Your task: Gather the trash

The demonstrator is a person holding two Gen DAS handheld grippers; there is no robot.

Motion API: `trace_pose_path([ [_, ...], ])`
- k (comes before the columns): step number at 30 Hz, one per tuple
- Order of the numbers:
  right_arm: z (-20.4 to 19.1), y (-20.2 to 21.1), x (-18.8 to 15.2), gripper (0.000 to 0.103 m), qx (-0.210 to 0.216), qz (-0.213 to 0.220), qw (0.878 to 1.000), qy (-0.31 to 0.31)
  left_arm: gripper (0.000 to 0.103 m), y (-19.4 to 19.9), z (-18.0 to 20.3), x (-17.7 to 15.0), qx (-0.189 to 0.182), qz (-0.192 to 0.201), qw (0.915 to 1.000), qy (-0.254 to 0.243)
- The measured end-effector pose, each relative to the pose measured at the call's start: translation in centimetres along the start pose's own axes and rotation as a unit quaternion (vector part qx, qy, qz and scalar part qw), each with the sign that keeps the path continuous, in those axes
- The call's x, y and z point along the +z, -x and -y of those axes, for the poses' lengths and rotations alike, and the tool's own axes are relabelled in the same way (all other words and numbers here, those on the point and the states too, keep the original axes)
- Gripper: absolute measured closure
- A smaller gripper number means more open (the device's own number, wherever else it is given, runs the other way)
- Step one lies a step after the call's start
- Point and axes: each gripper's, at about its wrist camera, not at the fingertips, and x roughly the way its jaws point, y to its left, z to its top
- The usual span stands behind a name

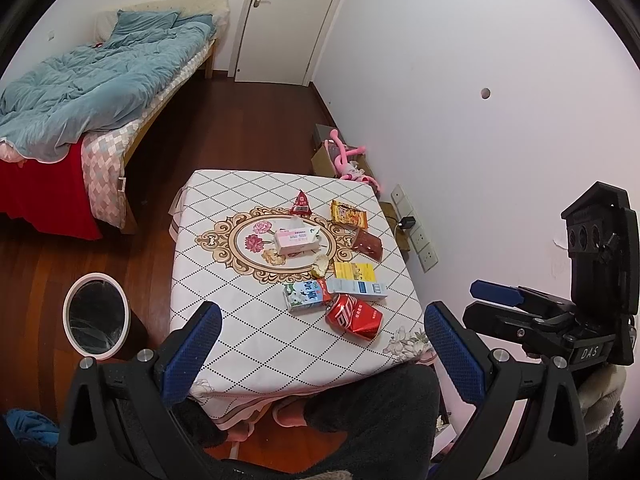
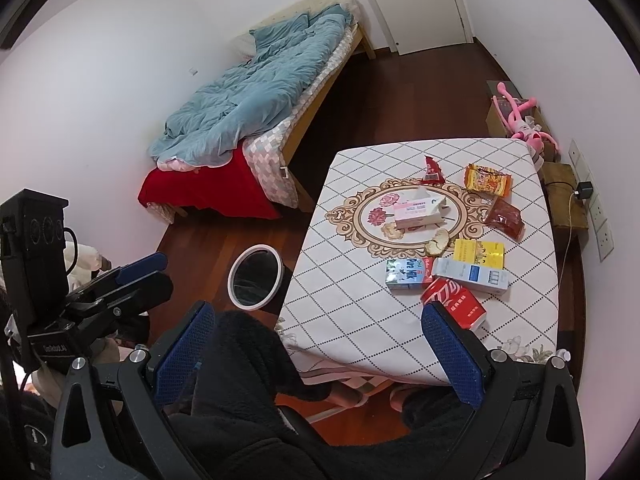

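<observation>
A small table (image 1: 224,320) with a diamond-pattern cloth holds trash: a crushed red cola can (image 1: 354,315), a milk carton (image 1: 303,296), a white-blue box (image 1: 358,289), a yellow box (image 1: 355,271), a crumpled wrapper (image 1: 321,265), red and yellow snack packets (image 1: 349,213) and a tissue pack (image 1: 296,241). A white-rimmed bin (image 1: 96,317) with a black liner stands on the floor left of the table. My left gripper (image 1: 322,344) is open and empty above the table's near edge. My right gripper (image 2: 318,344) is open and empty, its right finger beside the can (image 2: 454,298).
A bed (image 1: 96,88) with a blue duvet stands at the far left. A cardboard box with a pink toy (image 1: 348,160) and wall sockets (image 1: 416,228) lie by the right wall. The person's dark-clad knees (image 1: 376,400) sit under the table's near edge.
</observation>
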Motion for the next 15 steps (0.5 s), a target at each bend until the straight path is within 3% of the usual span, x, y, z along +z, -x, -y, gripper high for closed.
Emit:
trace_pose_path([
  [15, -0.2, -0.04, 0.15, 0.0, -0.001, 0.0, 1.0, 0.0, 0.0, 0.05, 0.0, -0.02, -0.001, 0.0, 1.0, 0.0],
])
